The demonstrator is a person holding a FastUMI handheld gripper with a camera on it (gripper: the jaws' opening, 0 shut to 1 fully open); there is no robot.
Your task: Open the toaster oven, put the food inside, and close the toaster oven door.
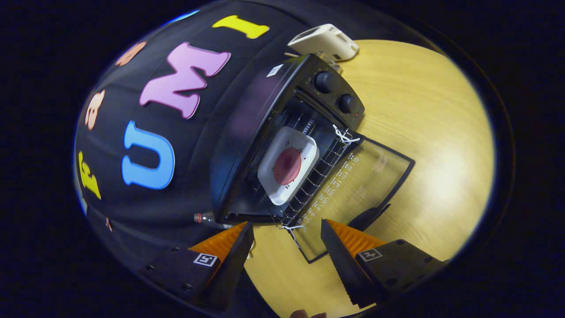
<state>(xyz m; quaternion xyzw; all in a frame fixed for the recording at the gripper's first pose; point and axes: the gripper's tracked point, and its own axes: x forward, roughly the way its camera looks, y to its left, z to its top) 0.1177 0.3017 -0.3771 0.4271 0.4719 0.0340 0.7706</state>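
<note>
The black toaster oven (247, 132) stands on the wooden table with its glass door (357, 194) folded down flat toward me. On the wire rack (324, 165), pulled partly out, sits a white square plate (304, 148) holding a round reddish piece of food (287, 166). My gripper (287, 227) hovers just in front of the door's near corner, tilted sideways, fingers apart and holding nothing. The door's dark handle (368, 216) lies just beyond the right finger.
Two black knobs (335, 92) sit on the oven's control panel. A cream-white box (324, 42) rests on the table behind the oven. The wooden tabletop (432, 145) spreads out beyond the open door.
</note>
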